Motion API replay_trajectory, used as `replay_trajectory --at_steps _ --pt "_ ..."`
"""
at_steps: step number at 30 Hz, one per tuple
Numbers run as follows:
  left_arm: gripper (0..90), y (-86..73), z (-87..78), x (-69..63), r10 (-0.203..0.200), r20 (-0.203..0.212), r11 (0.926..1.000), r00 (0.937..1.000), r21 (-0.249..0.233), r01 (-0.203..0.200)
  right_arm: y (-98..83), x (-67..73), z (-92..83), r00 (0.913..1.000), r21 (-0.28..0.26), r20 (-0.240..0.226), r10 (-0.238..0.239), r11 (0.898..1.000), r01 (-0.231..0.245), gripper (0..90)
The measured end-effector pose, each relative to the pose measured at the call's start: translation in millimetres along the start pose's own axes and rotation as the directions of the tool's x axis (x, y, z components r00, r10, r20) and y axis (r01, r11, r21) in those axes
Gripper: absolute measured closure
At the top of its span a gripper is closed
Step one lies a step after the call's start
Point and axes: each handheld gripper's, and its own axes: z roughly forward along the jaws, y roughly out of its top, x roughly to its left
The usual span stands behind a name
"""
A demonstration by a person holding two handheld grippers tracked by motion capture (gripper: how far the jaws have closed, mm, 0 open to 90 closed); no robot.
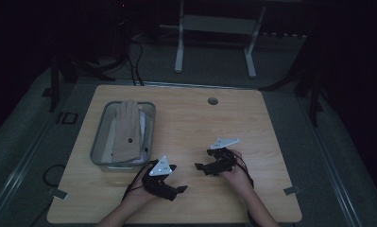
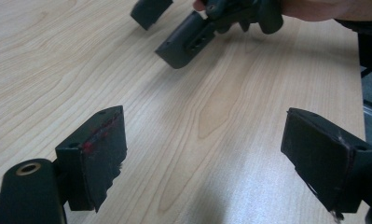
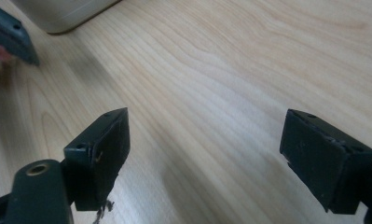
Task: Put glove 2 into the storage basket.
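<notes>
Grey bin (image 1: pixel 99 142), seemingly one glove (image 1: pixel 127 130).

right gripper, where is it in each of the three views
High view: the right gripper is right of centre on the wooden table, jaws open, pointing left.
Left gripper view: it comes in at the top, over bare wood.
Right gripper view: its own two jaws rise from the bottom corners, wide apart.
Shared landmark: the table's pale wood grain.
</notes>
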Motion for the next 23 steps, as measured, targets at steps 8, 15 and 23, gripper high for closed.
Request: replay_trajectory --at_steps 8,15,23 --pt "14.6 -2.8 3.5 -0.3 -0.009 0.004 0.9999 1.0 0.009 0.009 -13.9 -1.2 -5.2 0.9999 -0.004 -0.002 -0.011 1.0 0.011 15.3" --pt "14.6 -4.6 4.6 -0.9 -0.009 0.008 0.9999 0.9999 0.008 0.009 -21.7 -0.2 -8.3 0.9997 -0.018 0.013 -0.022 1.0 0.022 15.3" --pt "14.5 -6.3 5.8 -0.7 -0.014 0.016 0.9997 0.9998 0.021 0.014 -21.7 -0.5 -8.0 0.9992 -0.014 0.023 -0.032 0.999 0.033 15.3"
